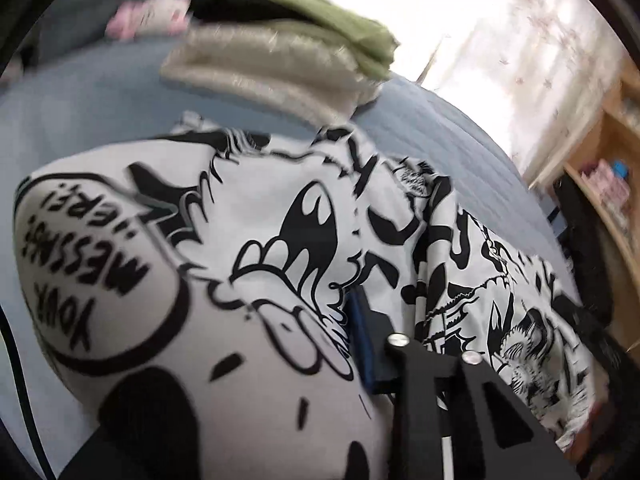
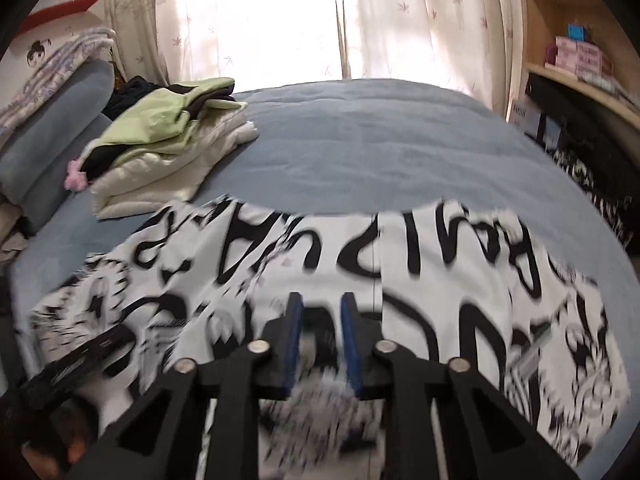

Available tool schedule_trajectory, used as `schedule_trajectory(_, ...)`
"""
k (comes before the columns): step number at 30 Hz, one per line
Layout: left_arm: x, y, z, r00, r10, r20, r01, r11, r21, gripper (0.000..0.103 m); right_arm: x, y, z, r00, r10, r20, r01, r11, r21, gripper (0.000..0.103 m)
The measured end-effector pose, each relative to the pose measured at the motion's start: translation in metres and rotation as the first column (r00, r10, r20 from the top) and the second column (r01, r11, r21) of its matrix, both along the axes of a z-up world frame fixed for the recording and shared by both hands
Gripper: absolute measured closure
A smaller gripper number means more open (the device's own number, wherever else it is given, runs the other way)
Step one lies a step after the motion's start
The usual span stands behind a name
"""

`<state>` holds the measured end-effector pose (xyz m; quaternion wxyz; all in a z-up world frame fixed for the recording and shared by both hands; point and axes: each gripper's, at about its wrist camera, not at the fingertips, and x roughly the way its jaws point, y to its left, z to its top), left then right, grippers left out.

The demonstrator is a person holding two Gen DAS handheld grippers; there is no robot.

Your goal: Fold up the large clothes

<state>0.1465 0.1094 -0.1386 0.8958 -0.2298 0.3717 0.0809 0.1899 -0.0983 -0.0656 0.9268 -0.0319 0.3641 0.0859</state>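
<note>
- Done: 1 stack of folded green and cream clothes (image 2: 168, 148) rests on the blue bed cover (image 2: 360, 140)
- Left: black-and-white cartoon-print garment (image 2: 440, 280) lies spread near the bed's front edge, unfolded
- Right gripper (image 2: 322, 340): narrow, fabric bunched between the jaws
- Left gripper (image 1: 372, 340): narrow, clamped on the garment's cloth

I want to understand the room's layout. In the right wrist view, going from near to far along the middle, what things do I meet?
Right tongs → black-and-white printed garment → bare blue bedspread → pale curtains at the bright window.
</note>
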Motion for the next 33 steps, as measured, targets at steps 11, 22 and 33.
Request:
schedule_trajectory(11, -0.014, -0.067, 0.080, 0.969, -0.167, 0.181, 0.090, 0.925, 0.370, 0.090, 0.018, 0.014, -0.056, 0.992, 0.043, -0.118, -0.054, 0.995, -0.089, 0.091)
schedule_trajectory(22, 0.000, -0.138, 0.134, 0.941, -0.270, 0.204, 0.148, 0.871, 0.468, 0.090, -0.020, -0.029, -0.055, 0.979, 0.105, -0.176, -0.067, 0.976, 0.205, 0.091)
schedule_trajectory(33, -0.002, -0.290, 0.144, 0.851, -0.511, 0.124, 0.329, 0.702, 0.631, 0.090, -0.099, -0.174, -0.031, 0.948, -0.018, -0.318, 0.207, 0.795, 0.571, 0.091)
